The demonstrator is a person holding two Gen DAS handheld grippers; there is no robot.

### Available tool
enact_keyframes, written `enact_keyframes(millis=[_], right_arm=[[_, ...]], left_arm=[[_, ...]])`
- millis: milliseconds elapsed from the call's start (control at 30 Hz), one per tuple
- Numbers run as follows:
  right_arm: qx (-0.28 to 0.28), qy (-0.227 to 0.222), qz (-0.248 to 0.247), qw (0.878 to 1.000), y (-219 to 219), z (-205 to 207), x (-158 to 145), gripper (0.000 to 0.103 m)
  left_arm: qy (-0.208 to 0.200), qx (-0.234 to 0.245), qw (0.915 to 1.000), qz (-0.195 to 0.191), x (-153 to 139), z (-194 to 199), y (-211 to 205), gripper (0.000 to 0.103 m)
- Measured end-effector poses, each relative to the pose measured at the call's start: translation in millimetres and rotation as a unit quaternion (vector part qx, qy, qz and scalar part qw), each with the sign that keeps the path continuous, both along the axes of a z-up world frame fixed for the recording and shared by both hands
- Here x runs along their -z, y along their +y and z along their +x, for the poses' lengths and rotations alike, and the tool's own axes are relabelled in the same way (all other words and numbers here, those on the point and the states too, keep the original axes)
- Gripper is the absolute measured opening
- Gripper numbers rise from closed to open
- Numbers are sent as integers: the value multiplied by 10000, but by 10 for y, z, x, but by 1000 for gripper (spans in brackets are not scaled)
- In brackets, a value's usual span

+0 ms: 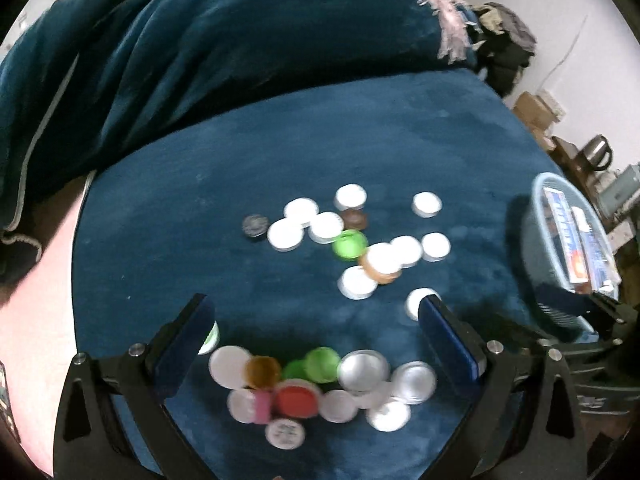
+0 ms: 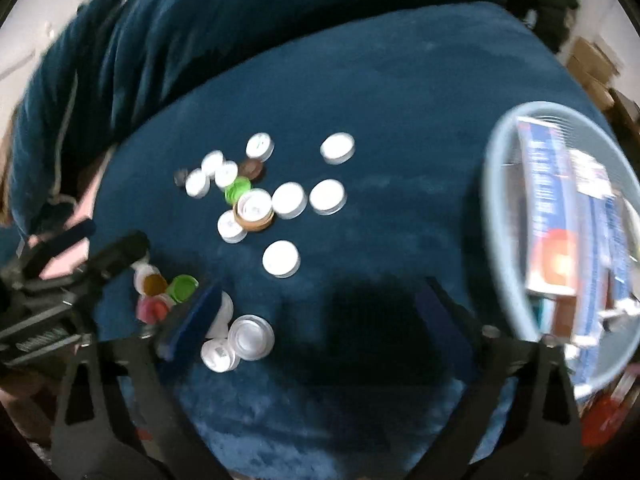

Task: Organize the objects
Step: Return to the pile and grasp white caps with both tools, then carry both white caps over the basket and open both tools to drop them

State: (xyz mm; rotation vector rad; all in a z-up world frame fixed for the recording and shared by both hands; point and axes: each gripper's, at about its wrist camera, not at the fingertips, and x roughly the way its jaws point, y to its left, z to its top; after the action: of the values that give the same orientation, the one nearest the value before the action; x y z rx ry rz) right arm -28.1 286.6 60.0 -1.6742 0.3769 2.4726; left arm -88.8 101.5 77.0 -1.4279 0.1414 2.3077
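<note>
Many bottle caps, mostly white with a few green, brown and red, lie on a dark blue cloth (image 1: pixel 280 152). A far cluster (image 1: pixel 352 236) sits mid-cloth, also in the right wrist view (image 2: pixel 256 196). A near pile (image 1: pixel 316 388) lies between my left gripper's fingers; it shows in the right wrist view (image 2: pixel 192 312). My left gripper (image 1: pixel 316 320) is open and empty over that pile. My right gripper (image 2: pixel 320 304) is open and empty above bare cloth, its left finger (image 2: pixel 196 316) beside the near pile. The left gripper shows at the left of the right wrist view (image 2: pixel 104 248).
A light blue basket (image 2: pixel 496 216) holding boxes stands at the right edge of the cloth, also in the left wrist view (image 1: pixel 544 240). A bunched blue blanket (image 1: pixel 200 40) rises behind. Cardboard boxes (image 1: pixel 536 112) and a kettle (image 1: pixel 596 152) stand far right.
</note>
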Motion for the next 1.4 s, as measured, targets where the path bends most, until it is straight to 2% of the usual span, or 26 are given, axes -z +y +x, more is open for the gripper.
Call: enact_keyframes(millis=[67, 267, 333, 400, 433, 467, 500, 633, 767, 867, 900, 933, 967, 1000, 1267, 1400], right_arm=[[-104, -129, 21, 9999, -68, -95, 151, 81], [-245, -286, 10, 9993, -128, -277, 470, 78], [-281, -360, -56, 9989, -126, -312, 564, 71], [-356, -390, -134, 9985, -130, -329, 650, 51], [-407, -369, -126, 9984, -135, -322, 661, 45], [-478, -307, -111, 9983, -137, -306, 652, 32], [-510, -231, -148, 9983, -118, -272, 640, 31], [-271, -164, -406, 9987, 34, -145, 585, 31], [-223, -262, -448, 9984, 60, -39, 608, 31], [-237, -257, -452, 9984, 48, -30, 600, 31], [-230, -258, -452, 9984, 43, -27, 595, 31], [-229, -258, -450, 9984, 38, -25, 591, 31], [-231, -256, -448, 9984, 34, -22, 588, 31], [-242, -249, -450, 9984, 25, -35, 588, 31], [-131, -91, -491, 9987, 112, 15, 474, 31], [-69, 84, -503, 9987, 117, 94, 279, 31]], left_arm=[[-148, -63, 9999, -58, 133, -70, -53, 98], [-396, 7, 9989, -269, 428, -116, -31, 98], [-431, 74, 9986, -302, 496, -113, 17, 98], [-448, 107, 9986, -266, 531, -119, 51, 97], [-453, 125, 9986, -226, 548, -125, 75, 97], [-457, 144, 9987, -194, 565, -130, 92, 97], [-467, 189, 9986, -145, 590, -134, 136, 97], [-479, 399, 9980, -84, 678, -138, 287, 97], [-454, 637, 9968, -165, 762, -123, 464, 90], [-446, 727, 9963, -85, 796, -150, 569, 85], [-434, 783, 9960, -56, 807, -166, 613, 79], [-435, 818, 9957, -54, 822, -176, 635, 65], [-448, 850, 9953, -77, 842, -182, 654, 39], [-478, 878, 9949, -125, 863, -187, 667, 31], [-571, 774, 9951, 238, 695, -143, 518, 31], [-502, 790, 9945, 464, 460, -44, 497, 31]])
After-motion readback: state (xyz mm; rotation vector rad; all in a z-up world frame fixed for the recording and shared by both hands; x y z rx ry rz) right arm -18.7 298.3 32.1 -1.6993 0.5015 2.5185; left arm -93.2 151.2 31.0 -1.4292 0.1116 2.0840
